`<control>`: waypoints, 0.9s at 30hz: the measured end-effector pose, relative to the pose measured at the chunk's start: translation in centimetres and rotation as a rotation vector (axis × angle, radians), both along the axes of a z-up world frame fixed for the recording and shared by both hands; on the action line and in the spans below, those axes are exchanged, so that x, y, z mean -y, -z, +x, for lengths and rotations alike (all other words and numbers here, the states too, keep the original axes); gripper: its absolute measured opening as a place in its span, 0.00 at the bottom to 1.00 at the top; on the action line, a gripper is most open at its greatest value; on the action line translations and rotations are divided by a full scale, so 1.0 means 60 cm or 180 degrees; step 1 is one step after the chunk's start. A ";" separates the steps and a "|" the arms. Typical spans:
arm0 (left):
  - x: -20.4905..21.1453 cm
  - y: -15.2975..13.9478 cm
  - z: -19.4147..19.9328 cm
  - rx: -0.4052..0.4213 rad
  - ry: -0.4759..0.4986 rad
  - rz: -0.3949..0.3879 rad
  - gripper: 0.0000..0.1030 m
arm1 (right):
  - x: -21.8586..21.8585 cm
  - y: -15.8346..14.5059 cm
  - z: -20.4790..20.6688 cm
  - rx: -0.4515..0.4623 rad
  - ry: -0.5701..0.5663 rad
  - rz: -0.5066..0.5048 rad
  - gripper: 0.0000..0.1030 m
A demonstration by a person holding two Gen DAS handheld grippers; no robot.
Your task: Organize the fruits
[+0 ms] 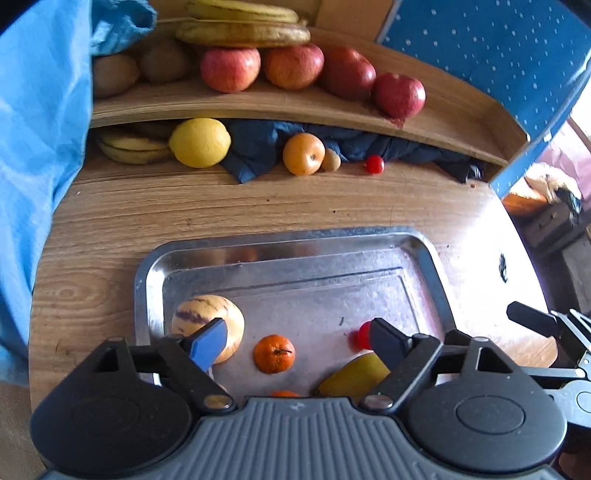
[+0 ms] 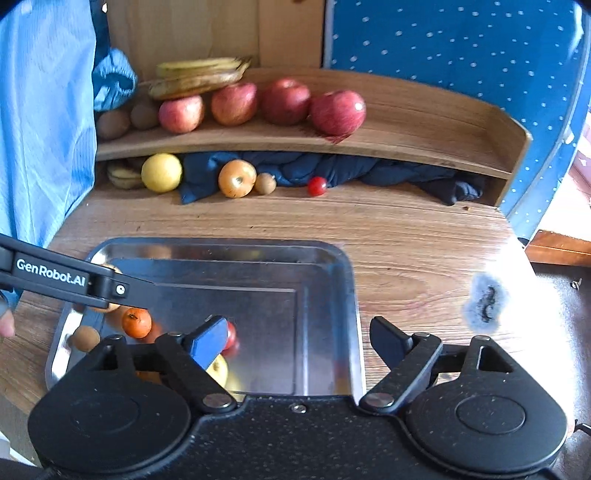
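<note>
Both claws wide open, empty, left claw (image 1: 297, 341) hides pear (image 1: 352, 374), tray (image 1: 288, 236) orange (image 1: 283, 393) cut off.

Yellow pear (image 1: 354, 373) half behind left tool finger; second orange (image 1: 284, 394) mostly hidden; bananas (image 1: 242, 11) cut by top edge.

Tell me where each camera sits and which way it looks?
Left wrist: sits on the left gripper, looks forward over the tray to the shelf; its open fingers show.
Right wrist: sits on the right gripper, open over the tray's right rim, facing the shelf; the left gripper's arm and a fingertip show at left.
Both share tray, mandarin, apples, lemon.
</note>
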State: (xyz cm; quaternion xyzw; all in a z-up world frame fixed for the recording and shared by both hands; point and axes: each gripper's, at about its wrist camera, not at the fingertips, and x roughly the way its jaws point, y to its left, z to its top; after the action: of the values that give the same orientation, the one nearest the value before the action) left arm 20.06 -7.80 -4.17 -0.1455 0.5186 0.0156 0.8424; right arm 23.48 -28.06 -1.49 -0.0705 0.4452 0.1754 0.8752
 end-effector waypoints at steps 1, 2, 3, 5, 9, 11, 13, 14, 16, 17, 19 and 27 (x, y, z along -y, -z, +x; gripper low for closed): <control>0.001 -0.003 -0.005 0.0022 -0.0029 -0.0005 0.89 | 0.005 -0.003 -0.002 0.0027 0.0000 0.0027 0.87; 0.003 -0.007 -0.010 0.0044 -0.0065 0.0007 0.91 | 0.010 -0.006 -0.003 0.0050 -0.0004 0.0056 0.87; 0.004 -0.010 -0.016 0.0067 -0.0105 0.0032 0.94 | 0.015 -0.009 -0.005 0.0062 -0.0009 0.0081 0.87; 0.004 -0.016 -0.027 0.0117 -0.0156 0.0072 0.96 | 0.022 -0.013 -0.007 0.0084 -0.0014 0.0139 0.94; -0.001 -0.027 -0.051 0.0198 -0.0260 0.0114 0.99 | 0.034 -0.018 -0.017 0.0095 -0.0070 0.0248 0.97; -0.005 -0.031 -0.063 0.0243 -0.0303 0.0141 0.99 | 0.036 -0.019 -0.025 0.0091 -0.0125 0.0267 0.98; -0.009 -0.034 -0.076 0.0266 -0.0338 0.0185 0.99 | 0.039 -0.018 -0.033 0.0092 -0.0176 0.0277 0.99; -0.010 -0.035 -0.085 0.0275 -0.0353 0.0212 0.99 | 0.040 -0.018 -0.036 0.0090 -0.0198 0.0284 0.99; -0.013 -0.035 -0.102 0.0282 -0.0374 0.0258 0.99 | 0.044 -0.018 -0.044 0.0081 -0.0224 0.0306 0.99; -0.015 -0.035 -0.111 0.0286 -0.0378 0.0278 0.99 | 0.047 -0.018 -0.047 0.0079 -0.0232 0.0316 0.99; -0.019 -0.036 -0.130 0.0292 -0.0396 0.0311 0.99 | 0.051 -0.019 -0.054 0.0082 -0.0247 0.0328 0.99; -0.037 -0.039 -0.204 0.0283 -0.0260 0.0336 1.00 | 0.057 -0.020 -0.088 0.0053 -0.0387 0.0340 0.99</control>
State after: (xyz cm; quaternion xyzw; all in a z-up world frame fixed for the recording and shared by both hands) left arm 7.83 -5.60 -1.84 -0.1226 0.4728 0.0708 0.8697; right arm 18.20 -31.45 -0.30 -0.0521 0.4228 0.2511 0.8692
